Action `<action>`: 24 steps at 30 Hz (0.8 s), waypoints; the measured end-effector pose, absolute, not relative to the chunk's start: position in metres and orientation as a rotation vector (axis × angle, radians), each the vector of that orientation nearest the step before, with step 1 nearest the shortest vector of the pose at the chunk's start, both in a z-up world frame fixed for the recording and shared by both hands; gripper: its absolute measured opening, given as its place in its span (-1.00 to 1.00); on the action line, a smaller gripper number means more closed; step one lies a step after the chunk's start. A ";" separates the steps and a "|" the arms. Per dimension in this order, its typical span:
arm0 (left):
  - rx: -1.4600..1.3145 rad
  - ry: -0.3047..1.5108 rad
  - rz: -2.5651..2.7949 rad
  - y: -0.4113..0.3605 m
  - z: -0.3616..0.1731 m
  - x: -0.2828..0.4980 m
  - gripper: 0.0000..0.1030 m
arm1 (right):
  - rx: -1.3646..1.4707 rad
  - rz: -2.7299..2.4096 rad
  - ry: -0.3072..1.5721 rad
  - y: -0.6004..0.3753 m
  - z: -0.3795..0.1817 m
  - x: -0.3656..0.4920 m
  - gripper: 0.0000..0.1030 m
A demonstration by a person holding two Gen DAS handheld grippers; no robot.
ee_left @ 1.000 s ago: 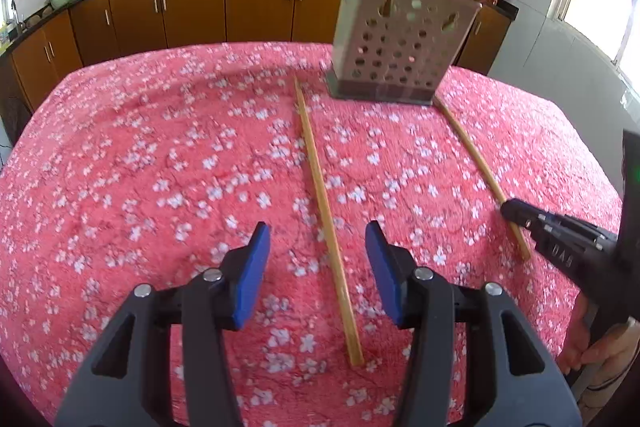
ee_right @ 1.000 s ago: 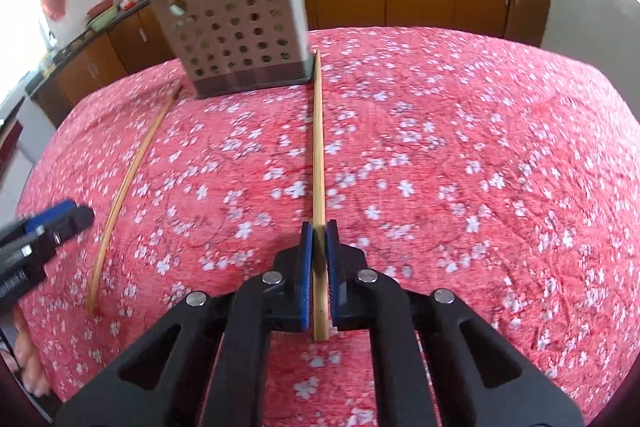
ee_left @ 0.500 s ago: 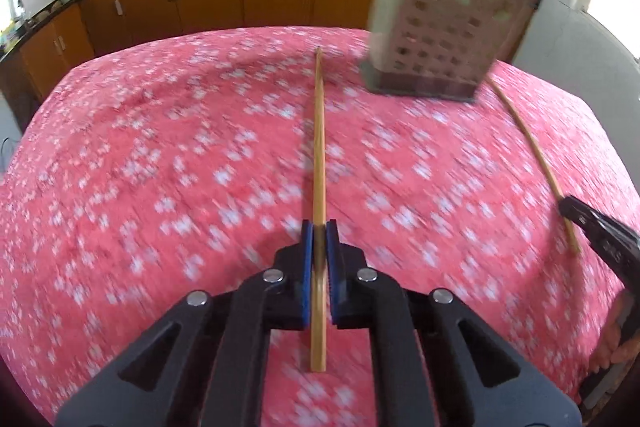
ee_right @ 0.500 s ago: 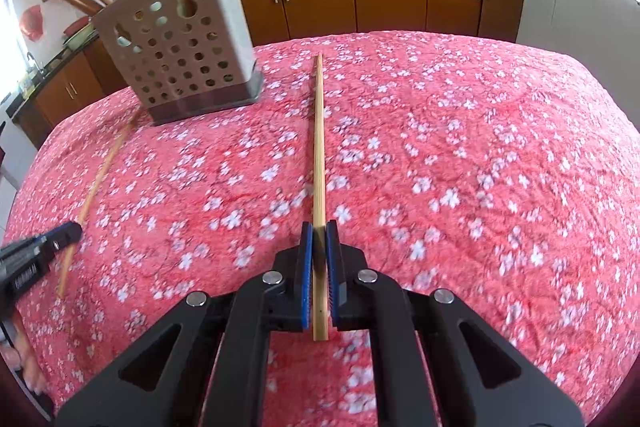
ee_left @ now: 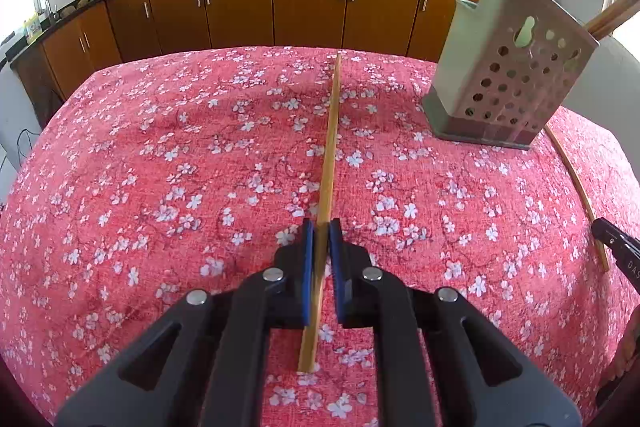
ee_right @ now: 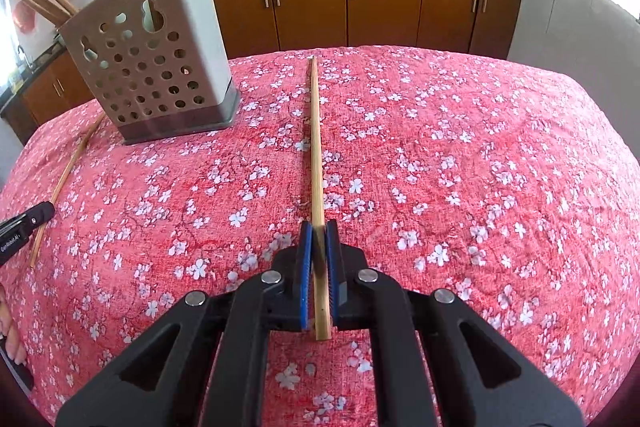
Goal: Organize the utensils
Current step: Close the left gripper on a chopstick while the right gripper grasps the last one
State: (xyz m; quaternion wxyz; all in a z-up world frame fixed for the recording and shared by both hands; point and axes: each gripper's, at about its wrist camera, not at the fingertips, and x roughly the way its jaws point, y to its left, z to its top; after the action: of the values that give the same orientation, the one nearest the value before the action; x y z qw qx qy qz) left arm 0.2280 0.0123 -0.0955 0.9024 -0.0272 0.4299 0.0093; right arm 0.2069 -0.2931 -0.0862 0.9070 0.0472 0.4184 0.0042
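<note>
left wrist: each claw (ee_left: 321,227) (ee_right: 319,227) pinches its own chopstick (ee_left: 329,155) (ee_right: 316,147).

Left wrist view: looks forward along its own fingers, low and near over the red floral tablecloth (ee_left: 160,187), facing the brown cabinets (ee_left: 240,7); the perforated holder (ee_left: 508,83) stands to the right.
Right wrist view: same low, near, forward look, facing the cabinets (ee_right: 384,3); the holder (ee_right: 156,67) stands to the left.
Shared: holder, tablecloth (ee_right: 480,167), cabinets, seen from opposite sides of the holder.
</note>
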 end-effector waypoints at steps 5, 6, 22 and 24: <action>-0.072 0.888 0.013 0.010 -0.096 0.228 -0.76 | 0.092 0.005 0.862 -0.295 -0.086 0.212 -0.84; -0.074 0.888 0.013 0.010 -0.095 0.229 -0.76 | 0.090 0.005 0.861 -0.294 -0.087 0.206 -0.84; -0.115 0.887 -0.001 0.021 -0.096 0.229 -0.76 | 0.082 -0.001 0.859 -0.292 -0.086 0.204 -0.84; -0.116 0.887 -0.001 0.021 -0.096 0.229 -0.76 | 0.082 0.000 0.859 -0.292 -0.086 0.204 -0.84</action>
State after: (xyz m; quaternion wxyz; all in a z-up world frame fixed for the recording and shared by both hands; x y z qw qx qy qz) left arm 0.2289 0.0213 -0.0956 0.9017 -0.0561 0.4288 -0.0006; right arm 0.2039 -0.2922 -0.0859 0.9083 0.0399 0.4164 -0.0002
